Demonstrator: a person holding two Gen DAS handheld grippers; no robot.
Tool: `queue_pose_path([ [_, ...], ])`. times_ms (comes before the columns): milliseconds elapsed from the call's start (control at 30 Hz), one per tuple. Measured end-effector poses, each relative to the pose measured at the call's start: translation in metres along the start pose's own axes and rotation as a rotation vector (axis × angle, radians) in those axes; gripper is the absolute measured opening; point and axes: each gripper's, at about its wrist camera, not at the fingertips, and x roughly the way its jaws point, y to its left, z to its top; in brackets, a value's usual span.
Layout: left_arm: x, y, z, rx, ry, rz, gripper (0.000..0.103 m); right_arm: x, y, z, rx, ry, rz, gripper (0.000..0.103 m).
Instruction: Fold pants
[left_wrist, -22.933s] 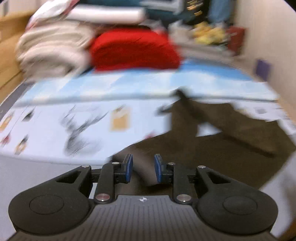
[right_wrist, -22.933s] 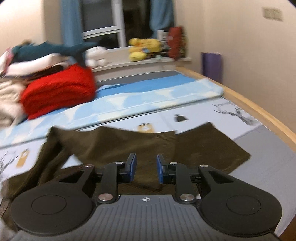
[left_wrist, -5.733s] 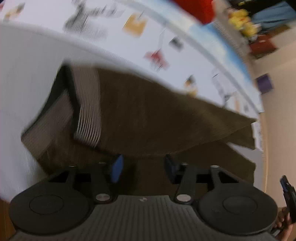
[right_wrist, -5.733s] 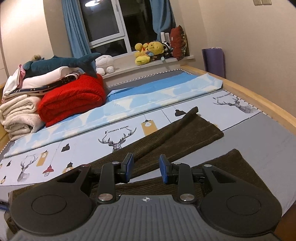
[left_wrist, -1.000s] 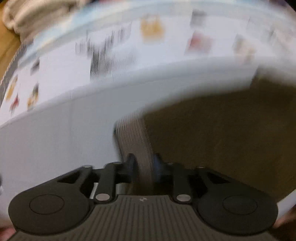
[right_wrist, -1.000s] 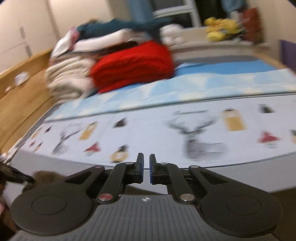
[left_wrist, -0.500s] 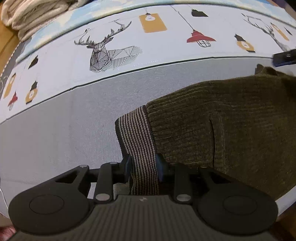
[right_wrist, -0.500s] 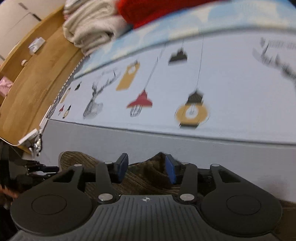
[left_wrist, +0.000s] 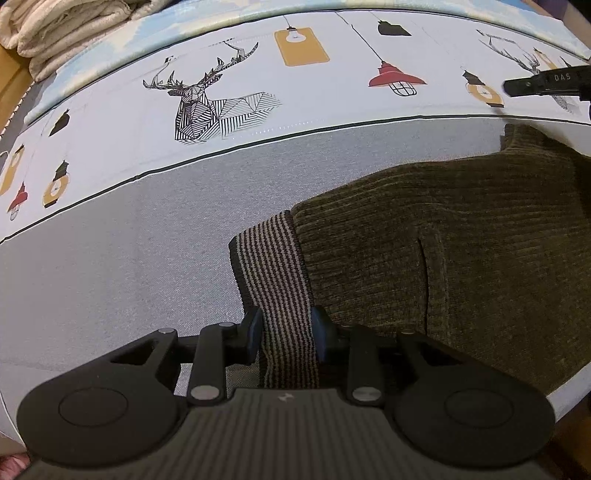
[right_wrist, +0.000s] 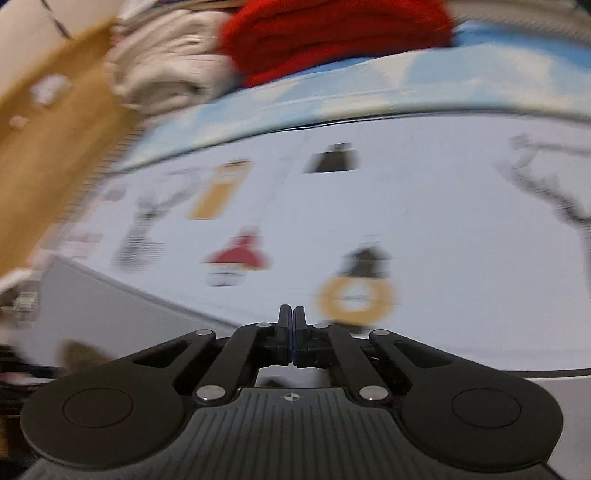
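Dark olive corduroy pants (left_wrist: 461, 258) lie on the grey part of the bed, their striped elastic waistband (left_wrist: 273, 258) pointing at me. My left gripper (left_wrist: 284, 328) is shut on that waistband, one pad pressing each edge. At the pants' far right corner a black part of my right gripper (left_wrist: 546, 83) shows just above the cloth. The right wrist view is blurred. In it my right gripper (right_wrist: 291, 317) is shut, pads together, with no cloth showing between them. A brown patch of the pants (right_wrist: 79, 354) shows at the lower left.
The bed sheet (left_wrist: 147, 240) is grey near me, with deer and lamp prints further back. Folded cream blankets (right_wrist: 162, 70) and a red blanket (right_wrist: 332, 37) are stacked at the far side. A wooden bed frame (right_wrist: 44, 155) runs along the left.
The right gripper's jaws, open around a fold of the pants half a second ago, have come together, and its view now shows more of the bed. The left gripper keeps its hold.
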Motion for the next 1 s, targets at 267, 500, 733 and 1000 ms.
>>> queue_pose_path([
  [267, -0.004, -0.002, 0.001, -0.004, -0.003, 0.016, 0.036, -0.033, 0.003, -0.02, -0.124, 0.067, 0.12, 0.038],
  [500, -0.006, -0.006, 0.002, -0.006, 0.002, 0.043, 0.036, -0.006, 0.031, -0.039, -0.261, 0.198, 0.092, 0.039],
  [733, -0.01, -0.003, 0.004, -0.02, 0.003, 0.038, 0.036, -0.008, 0.043, -0.024, -0.298, 0.048, 0.048, 0.002],
  [1000, -0.052, -0.001, 0.023, -0.13, -0.213, -0.069, 0.036, -0.026, 0.039, -0.027, -0.343, -0.065, -0.258, 0.004],
])
